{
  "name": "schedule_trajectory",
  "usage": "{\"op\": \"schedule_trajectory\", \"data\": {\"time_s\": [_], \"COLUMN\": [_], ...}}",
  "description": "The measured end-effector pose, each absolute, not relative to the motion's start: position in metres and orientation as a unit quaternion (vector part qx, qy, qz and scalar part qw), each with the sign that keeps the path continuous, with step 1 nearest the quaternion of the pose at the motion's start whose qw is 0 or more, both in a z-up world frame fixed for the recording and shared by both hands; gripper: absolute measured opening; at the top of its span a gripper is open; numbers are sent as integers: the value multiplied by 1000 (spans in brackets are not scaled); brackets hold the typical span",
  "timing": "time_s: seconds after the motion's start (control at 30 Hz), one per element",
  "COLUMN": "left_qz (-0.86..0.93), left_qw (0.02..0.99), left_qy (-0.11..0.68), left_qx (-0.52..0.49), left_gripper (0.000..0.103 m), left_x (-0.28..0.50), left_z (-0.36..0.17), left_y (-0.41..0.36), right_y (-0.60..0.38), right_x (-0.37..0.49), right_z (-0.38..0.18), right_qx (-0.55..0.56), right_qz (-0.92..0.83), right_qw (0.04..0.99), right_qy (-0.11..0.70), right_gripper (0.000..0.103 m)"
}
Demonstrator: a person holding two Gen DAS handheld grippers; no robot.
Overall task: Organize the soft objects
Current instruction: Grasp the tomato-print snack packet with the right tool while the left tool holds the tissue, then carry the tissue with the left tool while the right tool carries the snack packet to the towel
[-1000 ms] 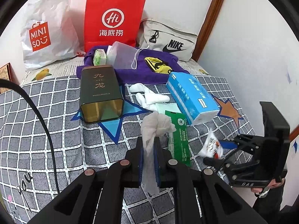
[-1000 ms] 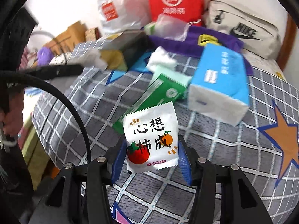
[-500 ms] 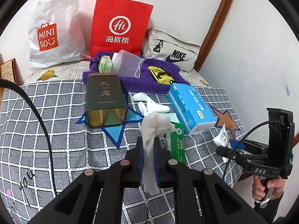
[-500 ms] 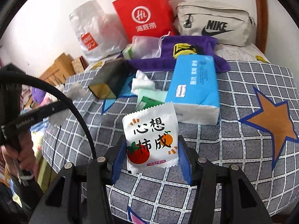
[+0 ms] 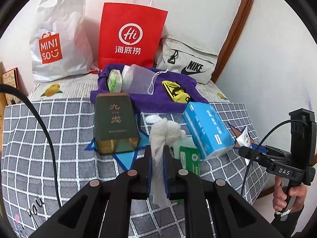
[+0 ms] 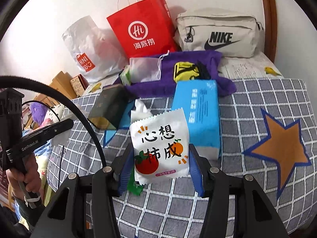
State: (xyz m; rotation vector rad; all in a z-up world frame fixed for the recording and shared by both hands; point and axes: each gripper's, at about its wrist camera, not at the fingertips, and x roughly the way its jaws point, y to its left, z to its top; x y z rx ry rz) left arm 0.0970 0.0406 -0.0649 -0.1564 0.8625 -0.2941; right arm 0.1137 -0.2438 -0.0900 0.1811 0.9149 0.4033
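In the left wrist view, our left gripper [image 5: 158, 170], pinched tight on the white cloth [image 5: 165, 131], has risen above the checked blanket [image 5: 49, 138]. In the right wrist view, our right gripper [image 6: 159, 171] has lifted too, clamping the white packet [image 6: 160, 148]; both look ready for sorting.
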Motion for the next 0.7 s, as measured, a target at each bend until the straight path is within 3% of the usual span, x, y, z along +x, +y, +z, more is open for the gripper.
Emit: {"op": "schedule_trajectory", "data": {"time_s": [0.7], "left_qz": [-115], "left_qw": [891], "left_qy": [433], "left_qx": [-79], "left_gripper": [10], "left_x": [174], "left_z": [-53], "left_y": [46], "right_y": [-234], "right_x": [212], "right_z": [-62], "right_qx": [63], "right_qz": [198], "right_qw": [876], "right_qy": [436], "right_gripper": [52]}}
